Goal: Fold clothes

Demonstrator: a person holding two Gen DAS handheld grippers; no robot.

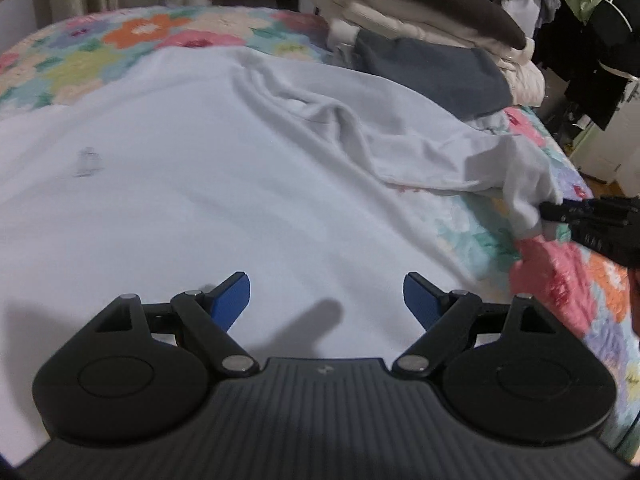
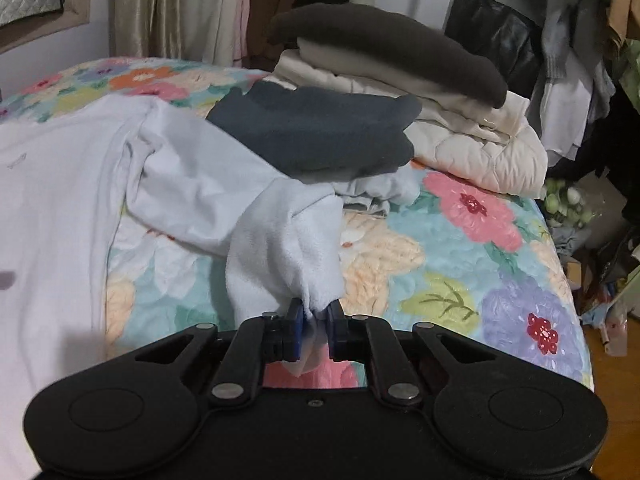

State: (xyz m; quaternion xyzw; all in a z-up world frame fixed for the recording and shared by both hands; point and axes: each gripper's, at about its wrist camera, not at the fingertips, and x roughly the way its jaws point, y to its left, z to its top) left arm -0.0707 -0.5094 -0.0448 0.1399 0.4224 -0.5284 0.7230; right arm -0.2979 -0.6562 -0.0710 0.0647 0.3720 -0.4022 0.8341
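While soft white sweatshirt [image 2: 192, 184] sprawls, right hand-held gripper [image 2: 314, 318] pinches cuff.

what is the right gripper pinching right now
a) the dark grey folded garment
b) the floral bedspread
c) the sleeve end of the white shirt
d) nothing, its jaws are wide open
c: in the right wrist view the right gripper has its blue pads closed on the bunched sleeve end of the white shirt, which is lifted above the bedspread.

White garment [image 1: 192, 184] on floral quilt [image 2: 460, 264]
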